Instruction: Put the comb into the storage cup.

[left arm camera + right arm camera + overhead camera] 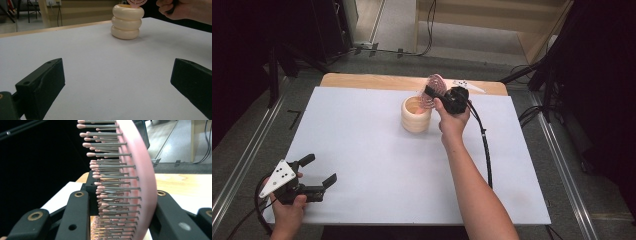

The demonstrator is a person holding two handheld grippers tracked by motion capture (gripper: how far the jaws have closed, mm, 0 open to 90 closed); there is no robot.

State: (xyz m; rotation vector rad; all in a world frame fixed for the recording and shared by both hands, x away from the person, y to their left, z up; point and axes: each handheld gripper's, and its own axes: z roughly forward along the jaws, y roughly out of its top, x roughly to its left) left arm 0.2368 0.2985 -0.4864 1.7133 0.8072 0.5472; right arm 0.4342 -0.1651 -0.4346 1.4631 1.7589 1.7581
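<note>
The right hand-held gripper (430, 93), clamped on a pink brush (435, 86), poises it over the cup (415, 114) at upper centre, next lowering it inside; the left hand-held gripper (319, 172) idles wide open, empty.

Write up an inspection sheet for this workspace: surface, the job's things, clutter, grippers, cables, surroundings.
Surface: white board on a wooden table, bare apart from the holder.
Job's things: pink hairbrush gripped over the cream ribbed holder, bristles showing in the right gripper view; holder upright.
Clutter: nothing seen on the board.
Grippers: right gripper clamped on the hairbrush; left gripper open, at the board's near left corner, holding nothing.
Cables: black cable trails from the right gripper across the board.
Surroundings: grey floor, metal rails, black stands, floor cables beyond the table.
</note>
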